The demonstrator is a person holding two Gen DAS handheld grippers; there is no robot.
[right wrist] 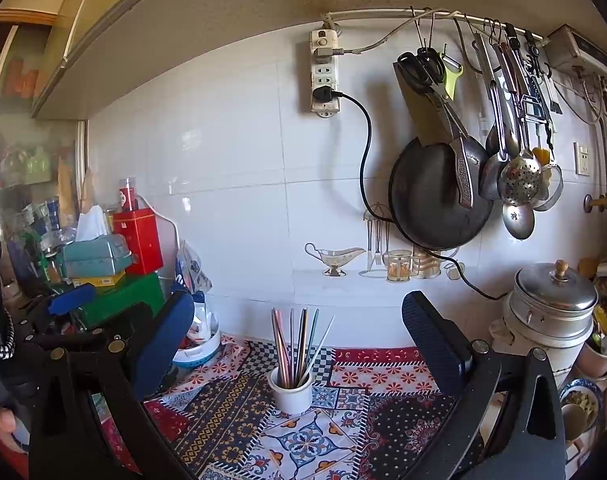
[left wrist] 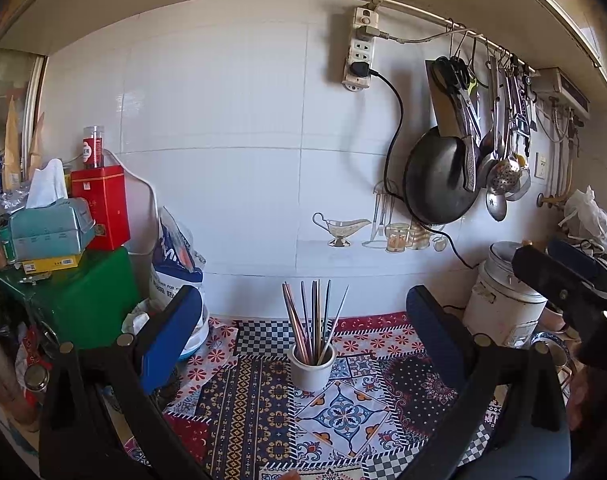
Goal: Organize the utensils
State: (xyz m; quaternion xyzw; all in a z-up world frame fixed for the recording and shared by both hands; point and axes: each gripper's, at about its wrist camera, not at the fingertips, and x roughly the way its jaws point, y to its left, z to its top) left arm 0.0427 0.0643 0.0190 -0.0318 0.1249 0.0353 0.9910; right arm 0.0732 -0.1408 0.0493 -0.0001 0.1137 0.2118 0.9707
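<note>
A small white cup [left wrist: 311, 368] stands upright on the patterned cloth near the wall, also in the right wrist view [right wrist: 291, 388]. Several thin metal chopsticks [left wrist: 313, 320] stand in it, fanned out [right wrist: 297, 350]. My left gripper [left wrist: 303, 320] is open and empty, its jaws wide apart, well short of the cup. My right gripper [right wrist: 299, 328] is open and empty too, held back from the cup. The right gripper shows at the right edge of the left wrist view [left wrist: 563, 280]; the left gripper shows at the left of the right wrist view [right wrist: 71, 300].
A patterned cloth [left wrist: 263, 420] covers the counter. Left: green box [left wrist: 83, 296], red tin [left wrist: 99, 208], tissue box [left wrist: 51, 228], bag [left wrist: 175, 256]. Right: a rice cooker [left wrist: 503, 300], metal pot [right wrist: 551, 304], bowls [right wrist: 583, 400]. A black pan [right wrist: 439, 196] and ladles [right wrist: 519, 176] hang on the tiled wall.
</note>
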